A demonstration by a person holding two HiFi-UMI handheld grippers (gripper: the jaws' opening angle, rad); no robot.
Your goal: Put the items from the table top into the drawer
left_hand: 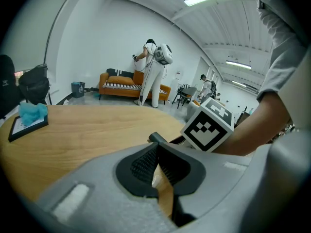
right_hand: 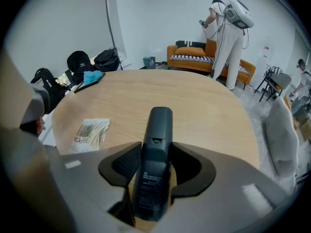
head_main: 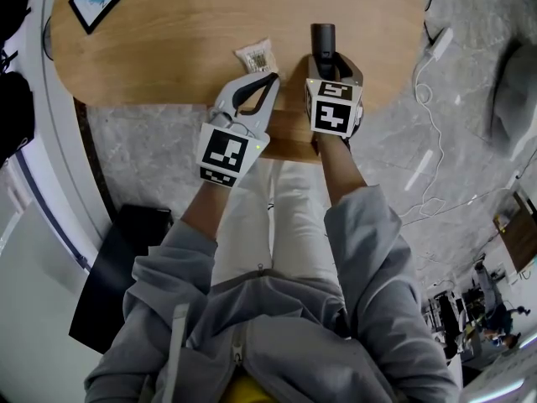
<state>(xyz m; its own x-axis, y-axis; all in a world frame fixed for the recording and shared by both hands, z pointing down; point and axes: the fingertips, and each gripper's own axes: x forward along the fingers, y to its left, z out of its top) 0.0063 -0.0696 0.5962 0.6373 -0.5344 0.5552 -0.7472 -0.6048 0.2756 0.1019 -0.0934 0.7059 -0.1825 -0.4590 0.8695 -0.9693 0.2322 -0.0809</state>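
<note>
The small clear packet (right_hand: 91, 132) on the worktop (right_hand: 194, 101) bears a barcode and print reading roughly "100PCS", the middle digits unsure. The dark remote (right_hand: 154, 169) has fine print on its back, too small to read.

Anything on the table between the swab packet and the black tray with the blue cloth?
Nothing: bare tabletop between swab packet and tray, clear in the head view.
</note>
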